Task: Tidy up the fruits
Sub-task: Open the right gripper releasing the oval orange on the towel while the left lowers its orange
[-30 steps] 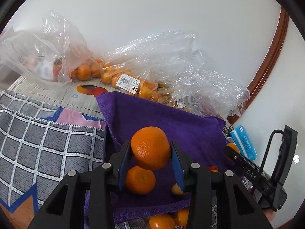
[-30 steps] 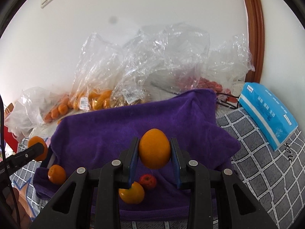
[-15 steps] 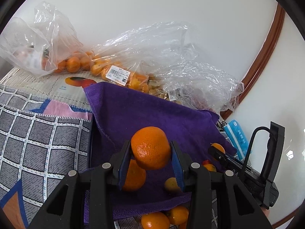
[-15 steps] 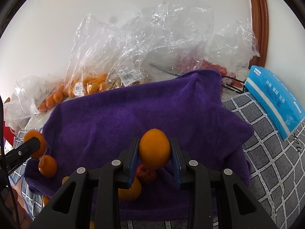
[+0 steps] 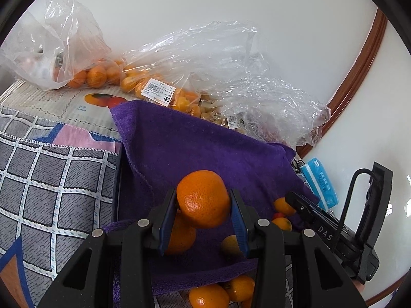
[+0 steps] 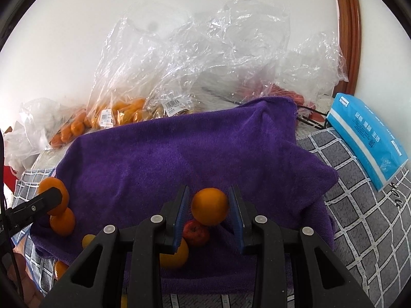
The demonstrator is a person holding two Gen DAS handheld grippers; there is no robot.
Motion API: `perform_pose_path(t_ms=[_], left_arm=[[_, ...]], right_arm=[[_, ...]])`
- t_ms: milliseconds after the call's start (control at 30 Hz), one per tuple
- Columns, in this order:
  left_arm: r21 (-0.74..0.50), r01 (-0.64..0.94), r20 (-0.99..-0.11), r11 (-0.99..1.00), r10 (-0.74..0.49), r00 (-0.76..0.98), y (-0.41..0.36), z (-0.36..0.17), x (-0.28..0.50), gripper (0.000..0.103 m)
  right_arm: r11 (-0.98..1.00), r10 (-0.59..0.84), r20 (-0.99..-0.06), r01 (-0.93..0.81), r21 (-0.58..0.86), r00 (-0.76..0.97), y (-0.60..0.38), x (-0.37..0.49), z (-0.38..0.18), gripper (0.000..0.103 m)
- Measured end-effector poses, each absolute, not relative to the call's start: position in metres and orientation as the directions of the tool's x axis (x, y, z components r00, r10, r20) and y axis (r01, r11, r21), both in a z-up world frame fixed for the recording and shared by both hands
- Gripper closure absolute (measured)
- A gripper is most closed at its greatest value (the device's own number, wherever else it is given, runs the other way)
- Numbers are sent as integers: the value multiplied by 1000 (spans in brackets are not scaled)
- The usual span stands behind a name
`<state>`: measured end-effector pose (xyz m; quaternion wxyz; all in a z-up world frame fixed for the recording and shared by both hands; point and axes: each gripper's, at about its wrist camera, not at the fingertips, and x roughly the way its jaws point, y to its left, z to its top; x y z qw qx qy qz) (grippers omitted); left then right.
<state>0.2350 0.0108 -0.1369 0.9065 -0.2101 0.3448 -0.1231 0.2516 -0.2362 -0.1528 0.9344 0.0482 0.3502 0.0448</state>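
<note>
Mandarin (image 5: 203, 198) sits clamped in the left tongs (image 5: 203, 215) above the purple towel (image 5: 195, 148). Right tongs (image 6: 208, 217) stand spread, a smooth orange (image 6: 210, 210) loose between the pads over a small red apple (image 6: 195, 233). Behind the towel crowd clear bags of fruit (image 6: 123, 113) with barcode labels, unreadable; "DAS" marks the right tool's body. A blue tissue pack (image 6: 367, 138) lies right.
</note>
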Motion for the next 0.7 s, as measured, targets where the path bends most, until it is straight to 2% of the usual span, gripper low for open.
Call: perform_pose_path(t_ms=[133, 367, 700], left_arm=[[-445, 81, -576, 892, -354, 737, 8, -137, 234, 64], [-443, 89, -571, 892, -357, 740, 7, -136, 233, 64], [-450, 93, -565, 888, -364, 741, 6, -135, 233, 63]], right_arm=[[987, 136, -635, -49, 152, 761, -240, 249, -148, 60], [985, 143, -625, -51, 164, 767, -240, 248, -145, 55], [986, 138, -626, -49, 157, 768, -238, 246, -145, 54]])
